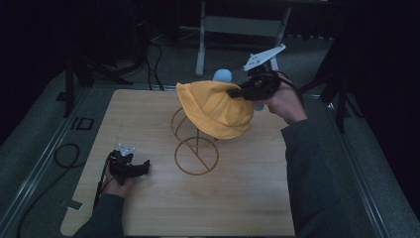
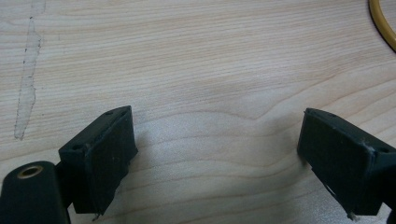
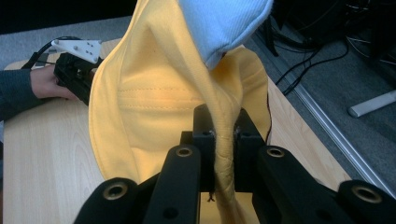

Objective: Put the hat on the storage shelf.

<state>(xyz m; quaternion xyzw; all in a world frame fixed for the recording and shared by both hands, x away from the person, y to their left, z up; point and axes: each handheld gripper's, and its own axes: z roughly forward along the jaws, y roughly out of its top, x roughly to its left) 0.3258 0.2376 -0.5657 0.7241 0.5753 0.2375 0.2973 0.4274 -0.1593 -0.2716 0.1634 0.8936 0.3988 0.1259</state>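
A yellow bucket hat (image 1: 216,109) hangs tilted over a gold wire stand (image 1: 196,154) in the middle of the wooden table (image 1: 247,198). My right gripper (image 1: 236,92) is shut on the hat's brim at its far right side; in the right gripper view the jaws pinch the folded yellow brim (image 3: 223,140). A pale blue rounded piece (image 1: 222,75) shows just behind the hat, and close up as ribbed blue fabric (image 3: 224,23). My left gripper (image 1: 143,166) rests low at the table's front left, open, with bare wood (image 2: 215,140) between its fingers (image 2: 107,154).
The stand's round base ring (image 2: 383,28) lies to the right of the left gripper. Cables (image 1: 64,156) trail on the grey floor left of the table. A white table frame (image 1: 237,25) stands beyond the far edge.
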